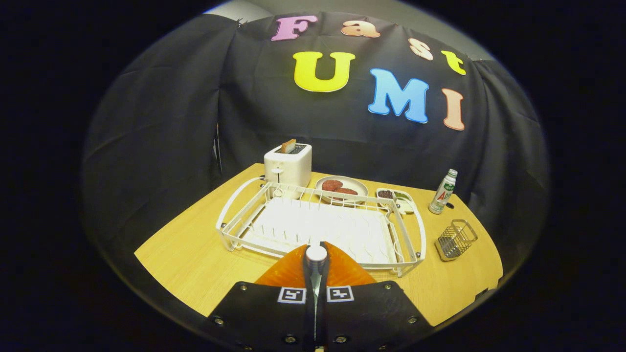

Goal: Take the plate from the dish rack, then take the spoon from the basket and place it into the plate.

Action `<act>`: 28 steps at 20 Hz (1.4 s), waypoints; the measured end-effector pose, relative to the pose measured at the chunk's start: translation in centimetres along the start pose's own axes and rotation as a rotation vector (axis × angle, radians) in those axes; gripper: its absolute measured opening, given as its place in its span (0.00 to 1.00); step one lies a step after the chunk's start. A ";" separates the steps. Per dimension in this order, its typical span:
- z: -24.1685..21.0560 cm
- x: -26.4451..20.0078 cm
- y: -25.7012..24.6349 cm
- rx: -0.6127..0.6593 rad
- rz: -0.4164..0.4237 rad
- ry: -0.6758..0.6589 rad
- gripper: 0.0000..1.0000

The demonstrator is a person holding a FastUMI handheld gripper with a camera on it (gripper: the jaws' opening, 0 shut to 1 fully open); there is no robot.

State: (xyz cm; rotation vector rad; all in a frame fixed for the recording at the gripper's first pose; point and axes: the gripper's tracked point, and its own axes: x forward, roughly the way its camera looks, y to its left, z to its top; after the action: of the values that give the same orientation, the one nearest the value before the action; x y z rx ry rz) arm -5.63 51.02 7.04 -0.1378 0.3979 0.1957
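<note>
Jaws closed together, the gripper [316, 274] pinches something thin and white-tipped between its fingers, most likely the spoon [316, 253], though its shape is hard to tell. Just under and ahead of the fingers sits the orange plate [288, 273], smooth and glossy, its rounded rim showing on either side of them, resting on the pale wood-grain worktop [195, 254].

Beyond the plate lies the white wire dish rack [320, 225], rectangular with curved handles and rows of short upright pegs over a ribbed white tray; its slots hold nothing. To the right of the rack, apart from it, stands the small metal mesh basket [456, 239], squarish and tilted slightly.

Behind the rack are a white toaster [287, 166] with a slice sticking up, a round dish [341, 188] of reddish patties, a small divided tray [396, 198], and a bottle [443, 191] near the far right edge. Bare worktop stretches left of the rack.
</note>
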 end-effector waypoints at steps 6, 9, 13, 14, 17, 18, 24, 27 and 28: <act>-2.1 0.8 0.2 0.050 -0.008 0.006 0.01; -2.0 0.3 0.0 0.051 -0.017 -0.014 0.02; -2.4 -0.3 -0.3 0.055 -0.039 -0.023 0.12; -2.7 -0.4 -0.3 0.062 -0.038 -0.025 0.13; -3.3 -1.1 -1.0 0.074 -0.069 -0.020 0.15; -3.3 -1.1 -1.1 0.082 -0.075 -0.020 0.15; -2.9 -1.9 -3.4 0.089 -0.118 -0.046 0.46; -2.9 -1.6 -4.2 0.088 -0.124 -0.050 0.55; -2.7 -1.5 -4.4 0.090 -0.126 -0.057 0.57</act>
State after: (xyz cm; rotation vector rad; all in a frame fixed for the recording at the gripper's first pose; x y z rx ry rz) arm -7.01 46.07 5.60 -0.0684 0.3398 0.0570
